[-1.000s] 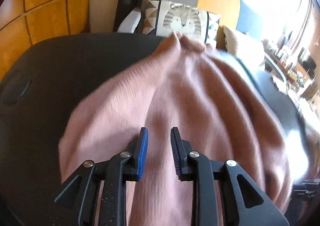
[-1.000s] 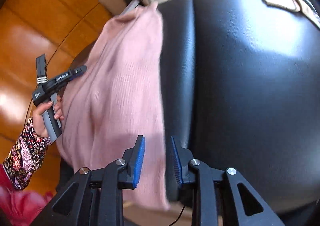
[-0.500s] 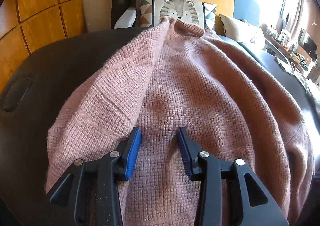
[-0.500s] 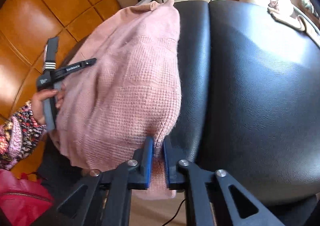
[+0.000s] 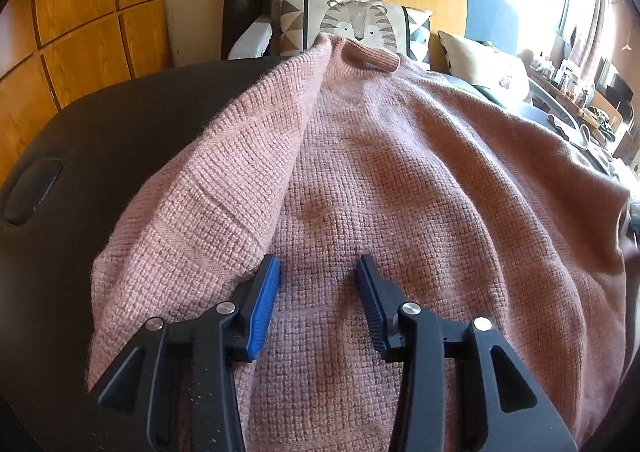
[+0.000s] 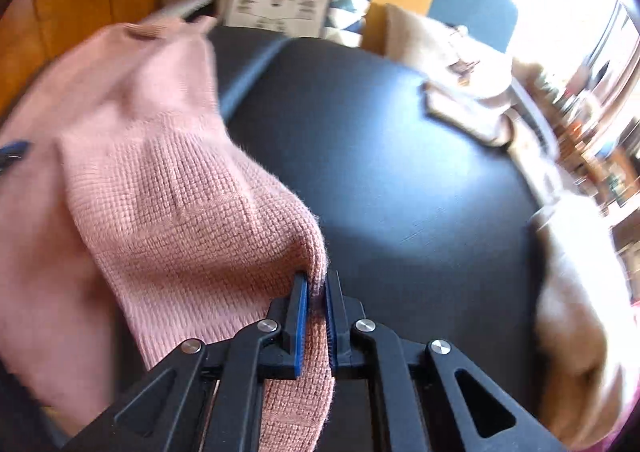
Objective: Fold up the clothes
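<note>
A pink knitted sweater (image 5: 392, 180) lies spread on a black padded surface (image 5: 120, 140), its collar at the far end and one side folded over along a long crease. My left gripper (image 5: 318, 272) is open just above the near hem, holding nothing. In the right wrist view the sweater (image 6: 160, 188) is lifted at its right edge, and my right gripper (image 6: 316, 284) is shut on that edge, with knit fabric pinched between the blue pads.
A tiger-print cushion (image 5: 360, 28) and a beige cushion (image 5: 484, 64) sit on a sofa beyond the black surface (image 6: 400, 172). Orange wood panelling (image 5: 80, 12) is on the left. A beige garment (image 6: 568, 292) lies at the right edge.
My right gripper has closed on the sweater's right edge and pulled it up and rightward. My left gripper has opened wider over the hem. The sweater has settled flatter.
</note>
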A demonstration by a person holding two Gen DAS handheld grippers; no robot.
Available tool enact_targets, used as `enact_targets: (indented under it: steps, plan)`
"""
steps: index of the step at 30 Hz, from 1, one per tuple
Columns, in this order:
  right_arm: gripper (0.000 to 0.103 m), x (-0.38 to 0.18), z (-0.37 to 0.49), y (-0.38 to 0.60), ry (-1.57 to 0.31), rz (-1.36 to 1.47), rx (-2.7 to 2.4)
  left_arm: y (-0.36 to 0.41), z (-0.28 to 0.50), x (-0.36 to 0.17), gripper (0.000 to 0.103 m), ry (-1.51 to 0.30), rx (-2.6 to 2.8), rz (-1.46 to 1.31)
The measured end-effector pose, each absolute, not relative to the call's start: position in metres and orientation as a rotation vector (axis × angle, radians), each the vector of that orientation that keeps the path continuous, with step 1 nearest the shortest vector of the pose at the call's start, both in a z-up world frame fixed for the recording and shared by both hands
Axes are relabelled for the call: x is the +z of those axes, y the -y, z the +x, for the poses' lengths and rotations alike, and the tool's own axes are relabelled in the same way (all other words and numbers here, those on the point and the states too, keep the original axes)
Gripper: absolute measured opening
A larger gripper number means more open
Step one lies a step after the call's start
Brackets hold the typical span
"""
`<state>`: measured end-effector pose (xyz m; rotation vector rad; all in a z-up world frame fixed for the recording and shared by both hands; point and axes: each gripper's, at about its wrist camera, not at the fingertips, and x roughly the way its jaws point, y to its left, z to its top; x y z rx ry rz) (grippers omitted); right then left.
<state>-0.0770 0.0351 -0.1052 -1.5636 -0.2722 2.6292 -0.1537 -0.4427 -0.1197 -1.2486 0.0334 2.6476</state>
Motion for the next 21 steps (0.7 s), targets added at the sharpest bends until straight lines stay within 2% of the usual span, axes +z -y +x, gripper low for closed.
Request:
enact_targets:
  steps: [7, 11, 12, 16, 21]
  plan:
    - [0.008, -0.106, -0.119, -0.089, 0.479, -1.456, 2.448, 0.443, -0.157, -0.121, 0.044, -0.035, 2.646, -1.243]
    - [0.015, -0.105, -0.126, -0.088, 0.387, -1.48, 2.463, 0.443, -0.158, -0.121, 0.045, -0.034, 2.644, -1.241]
    - [0.02, -0.1, -0.124, -0.087, 0.354, -1.475, 2.468, 0.442, -0.157, -0.121, 0.045, -0.033, 2.646, -1.241]
    - [0.023, -0.064, -0.09, -0.07, 0.134, -1.329, 2.574, 0.443, -0.158, -0.121, 0.045, -0.033, 2.644, -1.241]
    - [0.024, -0.077, -0.041, -0.066, -0.009, -1.439, 2.554, 0.442, -0.159, -0.121, 0.045, -0.038, 2.645, -1.24]
